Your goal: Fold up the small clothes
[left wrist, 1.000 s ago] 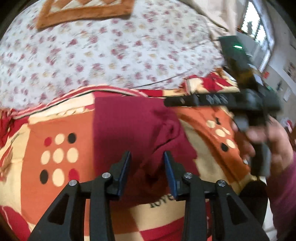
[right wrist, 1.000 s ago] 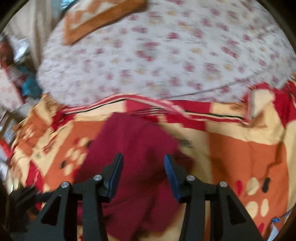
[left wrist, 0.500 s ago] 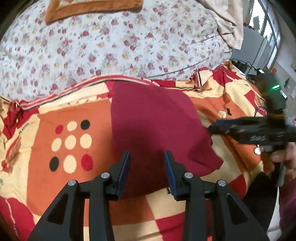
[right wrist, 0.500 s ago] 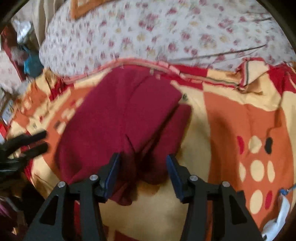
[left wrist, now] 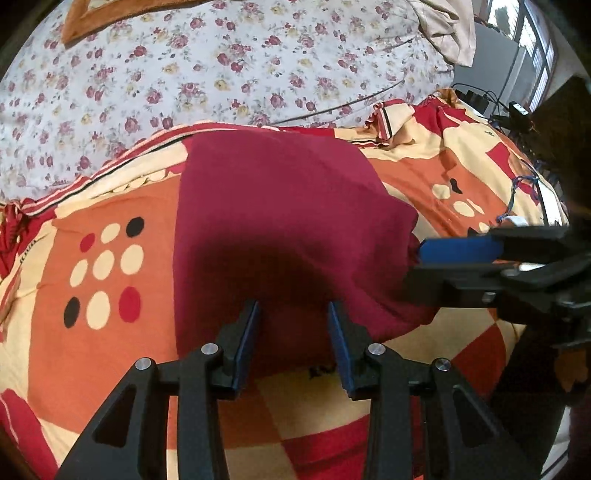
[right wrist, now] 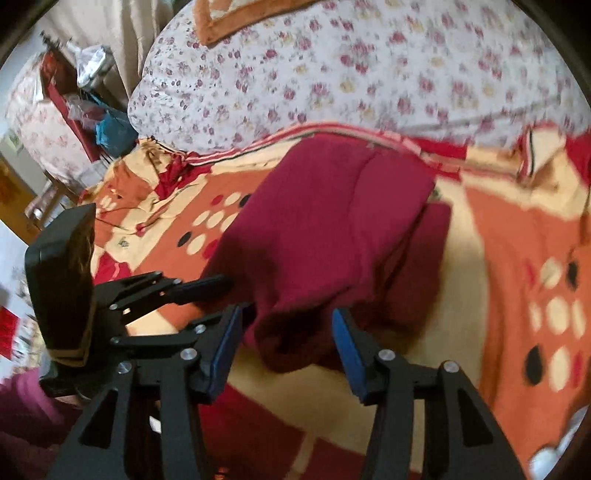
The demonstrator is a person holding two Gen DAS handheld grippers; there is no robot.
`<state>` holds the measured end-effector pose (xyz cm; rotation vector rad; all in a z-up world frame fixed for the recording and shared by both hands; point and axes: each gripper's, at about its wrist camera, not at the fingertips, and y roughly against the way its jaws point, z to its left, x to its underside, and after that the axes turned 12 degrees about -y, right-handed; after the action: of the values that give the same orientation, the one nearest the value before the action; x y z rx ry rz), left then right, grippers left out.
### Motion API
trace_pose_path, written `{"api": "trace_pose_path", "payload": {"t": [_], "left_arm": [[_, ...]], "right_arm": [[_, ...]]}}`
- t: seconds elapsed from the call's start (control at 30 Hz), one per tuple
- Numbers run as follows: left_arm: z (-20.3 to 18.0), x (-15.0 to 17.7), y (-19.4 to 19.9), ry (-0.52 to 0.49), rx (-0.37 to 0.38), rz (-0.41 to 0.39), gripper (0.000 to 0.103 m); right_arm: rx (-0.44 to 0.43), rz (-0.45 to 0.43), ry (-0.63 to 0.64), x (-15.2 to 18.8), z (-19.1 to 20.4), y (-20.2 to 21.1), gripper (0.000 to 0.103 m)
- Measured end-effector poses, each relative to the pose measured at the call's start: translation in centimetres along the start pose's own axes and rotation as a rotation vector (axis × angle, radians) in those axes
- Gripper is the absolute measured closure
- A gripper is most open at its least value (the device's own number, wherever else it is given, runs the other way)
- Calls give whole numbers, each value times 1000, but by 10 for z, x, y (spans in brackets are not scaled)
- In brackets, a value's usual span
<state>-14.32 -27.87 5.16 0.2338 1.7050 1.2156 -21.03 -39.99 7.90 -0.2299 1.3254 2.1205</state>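
Note:
A dark red garment (left wrist: pixel 280 221) lies partly folded on an orange, cream and red patterned blanket (left wrist: pixel 110 332). It also shows in the right wrist view (right wrist: pixel 332 229), with a sleeve or flap sticking out at its right side (right wrist: pixel 424 251). My left gripper (left wrist: pixel 293 314) is open and empty over the garment's near edge. My right gripper (right wrist: pixel 286 321) is open and empty at the garment's near corner. It shows in the left wrist view (left wrist: pixel 417 258) at the garment's right edge, and the left gripper shows at the left in the right wrist view (right wrist: pixel 221 291).
A white quilt with red flowers (left wrist: pixel 221 66) lies behind the blanket, with an orange-bordered cloth (left wrist: pixel 92 18) on top. Cables and a window (left wrist: pixel 517 110) are at the far right. Cluttered furniture (right wrist: pixel 74 110) stands at the left of the bed.
The garment's right part has been folded over and now lies flatter. The right gripper has dropped from above the garment to its near right edge. Both grippers stay open.

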Motion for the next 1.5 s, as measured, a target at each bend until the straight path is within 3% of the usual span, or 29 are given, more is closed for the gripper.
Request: {"api": "trace_pose_path", "payload": {"t": [0.03, 0.1, 0.27, 0.37, 0.47, 0.53, 0.57, 0.6, 0.67, 0.83, 0.87, 0.93, 1.0, 1.1, 1.17, 1.33, 1.4, 1.5], "left_arm": [[0, 0, 0, 4, 2, 1, 87], [0, 1, 2, 2, 3, 8, 87], [3, -2, 18, -4, -17, -30, 87], [6, -8, 11, 17, -10, -26, 87], [4, -7, -2, 24, -3, -3, 87], [-1, -6, -6, 12, -11, 3, 87], [-4, -6, -7, 5, -16, 3, 87], [-5, -6, -8, 1, -18, 2, 87], [-8, -7, -7, -2, -10, 1, 87], [-8, -9, -10, -5, -10, 12, 87], [-9, -9, -10, -6, -10, 12, 87], [-9, -11, -9, -8, -5, 13, 87], [-8, -12, -8, -1, 9, 11, 87], [-8, -15, -13, 9, 20, 4, 87], [-11, -17, -18, 4, 7, 12, 87], [-13, -17, -19, -6, 1, 17, 87], [-12, -17, -19, 0, 1, 19, 87], [-12, -16, -19, 9, -5, 16, 87]], "right_arm": [[-3, 2, -14, 1, -3, -3, 59], [8, 12, -21, 2, -9, -14, 87], [94, -37, 25, 10, -17, 2, 103], [190, -36, -24, 10, -41, 0, 103], [121, -32, -146, 11, -69, 6, 102], [54, -91, -240, 3, -80, 21, 83], [32, -114, -275, -3, -84, 26, 63], [30, -128, -283, -11, -86, 27, 54], [52, -154, -273, -26, -82, 23, 54], [32, -128, -262, -68, -70, -17, 54], [40, -120, -262, -74, -69, -27, 58], [45, -99, -246, -85, -65, -44, 86], [124, -124, -170, -93, -56, -45, 94], [245, -200, -55, -100, -42, -40, 94], [310, -183, -60, -106, -49, -57, 94], [268, -151, -139, -105, -67, -62, 92], [265, -150, -145, -101, -64, -50, 76], [278, -168, -116, -91, -48, -28, 68]]}}
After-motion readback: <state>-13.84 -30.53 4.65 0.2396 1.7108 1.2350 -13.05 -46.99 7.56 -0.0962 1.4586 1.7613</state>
